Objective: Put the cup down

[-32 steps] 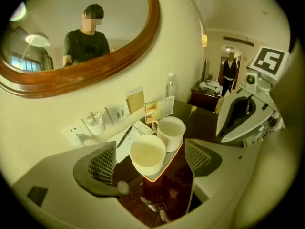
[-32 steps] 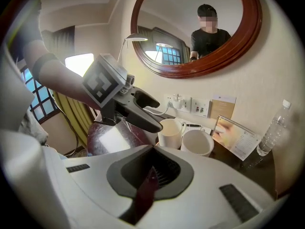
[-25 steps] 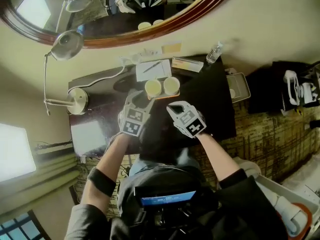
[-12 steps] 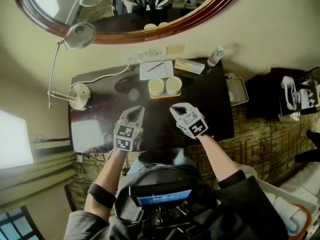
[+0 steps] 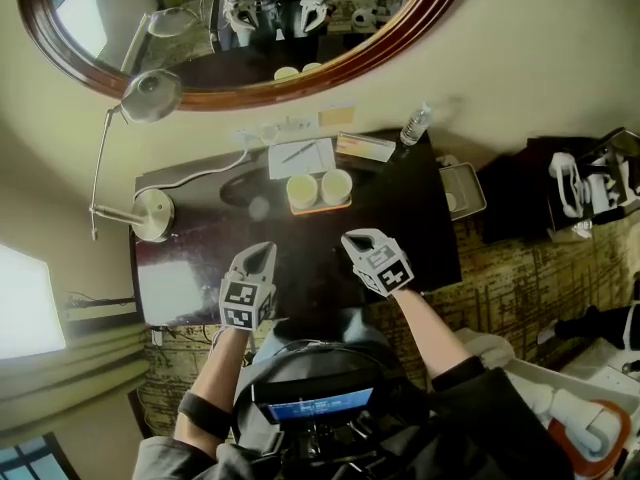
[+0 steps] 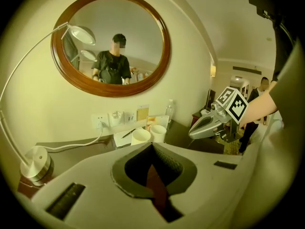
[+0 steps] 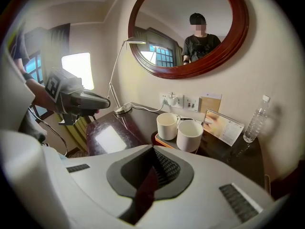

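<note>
The left gripper (image 5: 263, 252) and the right gripper (image 5: 356, 238) are hovering side by side over the near edge of the dark table (image 5: 190, 258), low in the middle of the head view. Each is keeping its jaws pressed together with nothing between them. The left-hand cup (image 5: 303, 189) and the right-hand cup (image 5: 337, 183) are standing upright and close together on an orange tray (image 5: 322, 209) just above the frame's centre, apart from both grippers, and a notepad (image 5: 300, 154) is lying just behind them.
</note>
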